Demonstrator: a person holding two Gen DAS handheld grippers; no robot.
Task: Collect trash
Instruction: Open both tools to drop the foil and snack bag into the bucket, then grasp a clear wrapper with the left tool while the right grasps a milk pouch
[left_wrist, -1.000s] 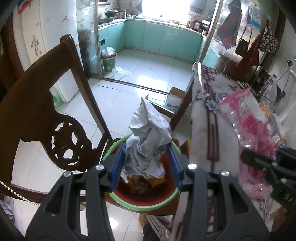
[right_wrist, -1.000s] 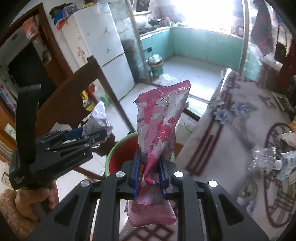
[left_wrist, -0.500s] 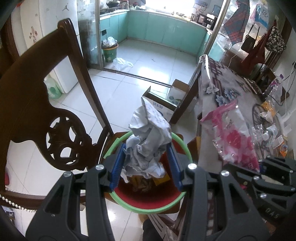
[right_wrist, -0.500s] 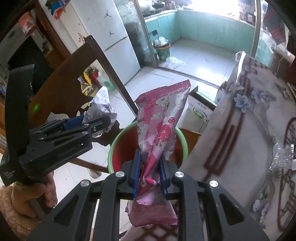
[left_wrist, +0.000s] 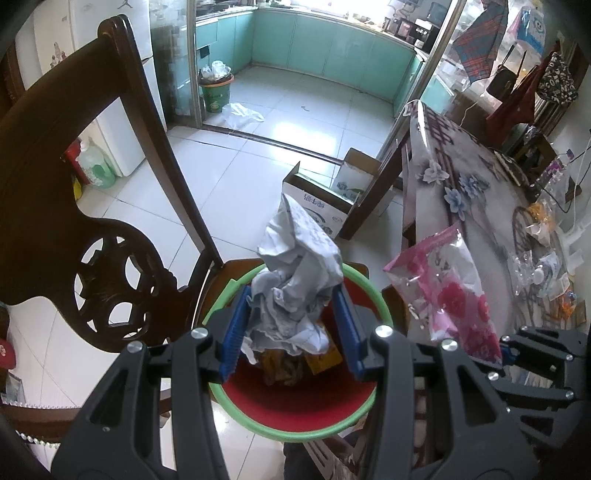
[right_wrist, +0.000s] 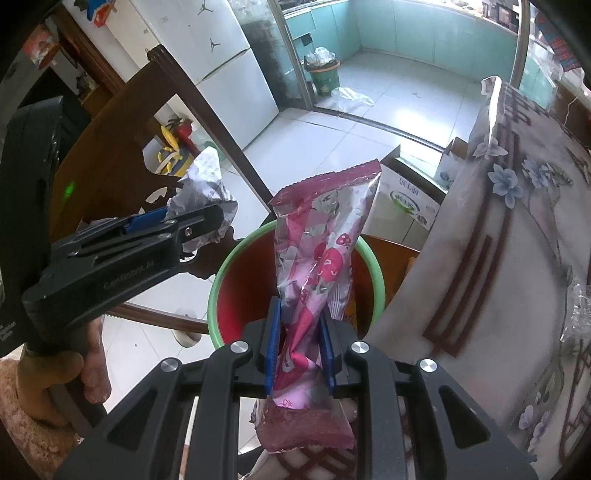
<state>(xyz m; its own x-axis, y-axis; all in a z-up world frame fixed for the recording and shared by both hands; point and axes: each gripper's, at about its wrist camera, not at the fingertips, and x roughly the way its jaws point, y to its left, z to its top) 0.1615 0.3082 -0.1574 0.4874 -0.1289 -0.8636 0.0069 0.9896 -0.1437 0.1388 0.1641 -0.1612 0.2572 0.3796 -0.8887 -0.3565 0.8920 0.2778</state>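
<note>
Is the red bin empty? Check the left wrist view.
No, the red bin already has wrappers lying at its bottom, below the crumpled paper held by the left gripper.

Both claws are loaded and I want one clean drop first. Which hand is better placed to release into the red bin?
Left, probably. The left claw holds the crumpled paper squarely over the red bin. The right claw holds the pink wrapper nearer the bin's table-side rim.

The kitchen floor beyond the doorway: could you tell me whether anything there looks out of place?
Yes. A crumpled white plastic bag lies loose on the tiles beside the green kitchen bin, not inside it, and the bin looks heaped above its rim. Nearer, an opened cardboard box sits on the floor by the table leg.
</note>
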